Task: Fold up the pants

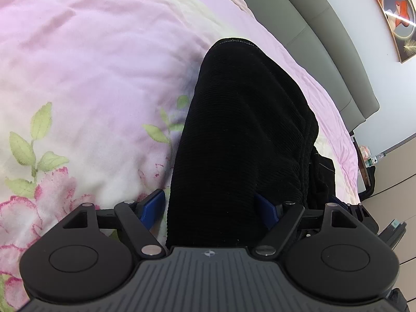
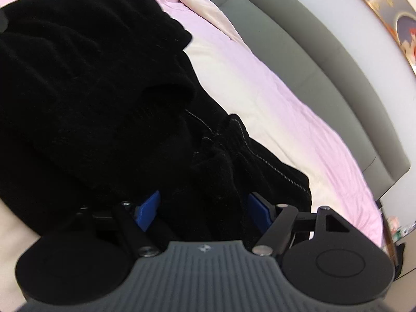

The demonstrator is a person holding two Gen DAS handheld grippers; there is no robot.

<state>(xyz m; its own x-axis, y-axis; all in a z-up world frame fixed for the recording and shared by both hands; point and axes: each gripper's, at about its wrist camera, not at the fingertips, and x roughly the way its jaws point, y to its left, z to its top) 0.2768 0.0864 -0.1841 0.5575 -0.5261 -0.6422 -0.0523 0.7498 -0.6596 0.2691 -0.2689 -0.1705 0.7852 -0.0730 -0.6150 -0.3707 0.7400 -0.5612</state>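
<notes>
The black ribbed pants [image 1: 241, 135] lie on the pink floral bedspread [image 1: 85, 78]. In the left wrist view a folded length runs away from me, its hem at the far end. My left gripper [image 1: 210, 208] has its blue pads [image 1: 153, 208] wide apart with the cloth lying between them. In the right wrist view the pants [image 2: 98, 91] are a bunched heap with a zipper and seams showing. My right gripper [image 2: 205, 210] also has its blue pads [image 2: 148, 210] spread, with cloth between them. Whether either pair of pads presses the cloth is hidden.
A grey padded headboard [image 1: 325, 33] runs along the far side of the bed, also in the right wrist view [image 2: 312, 59]. A framed picture [image 1: 395, 7] hangs on the wall. A bottle [image 1: 374, 160] and small items stand beyond the bed's right edge.
</notes>
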